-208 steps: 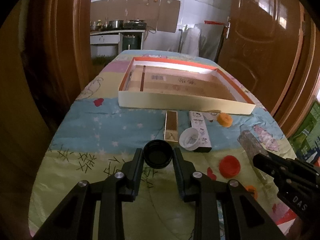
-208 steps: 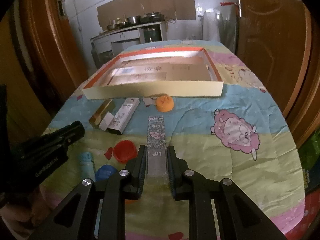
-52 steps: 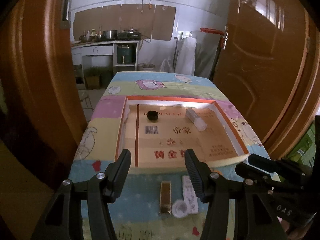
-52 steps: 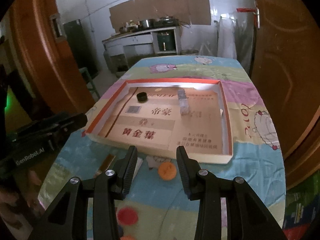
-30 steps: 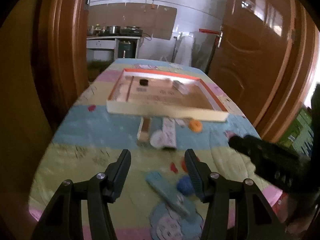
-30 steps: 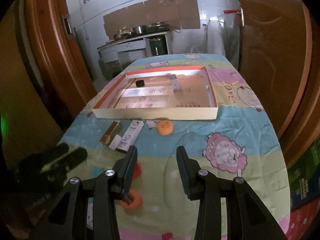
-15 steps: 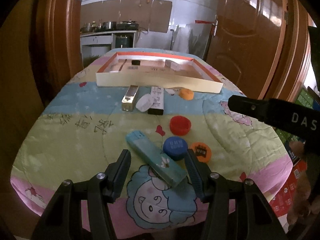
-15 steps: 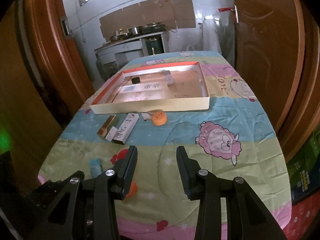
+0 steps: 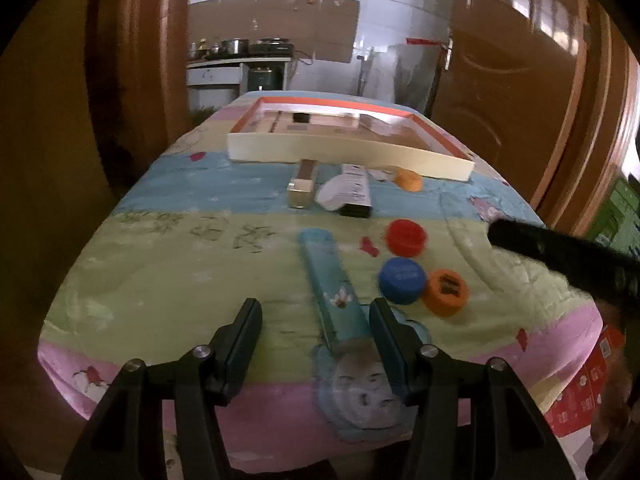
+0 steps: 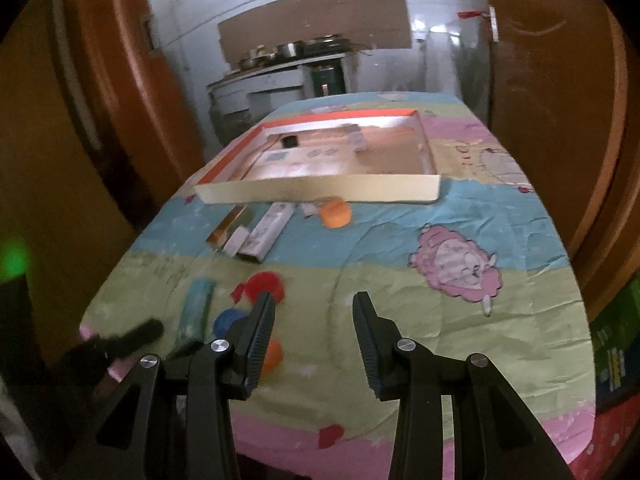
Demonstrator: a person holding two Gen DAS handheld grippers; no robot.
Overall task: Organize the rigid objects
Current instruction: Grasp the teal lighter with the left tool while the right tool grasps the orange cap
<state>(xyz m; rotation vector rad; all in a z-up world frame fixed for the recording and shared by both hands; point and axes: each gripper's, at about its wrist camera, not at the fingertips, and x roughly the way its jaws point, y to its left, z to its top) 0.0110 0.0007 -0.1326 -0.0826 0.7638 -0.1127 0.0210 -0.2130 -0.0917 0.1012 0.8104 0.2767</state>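
Step in hand, I judge: pickup approach. Left tongs (image 9: 316,326) wide open, empty, teal box (image 9: 328,280) lying btwn them on worktop (image 9: 180,272). Right tongs (image 10: 314,318) open, empty. Next: drop lower, close on box, carry to tray (image 9: 344,154).

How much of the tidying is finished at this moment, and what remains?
Done: a black cap and a small box lie in the tray. In hand: nothing; the open left tongs straddle the teal box. Left: that box, three more boxes and five caps.
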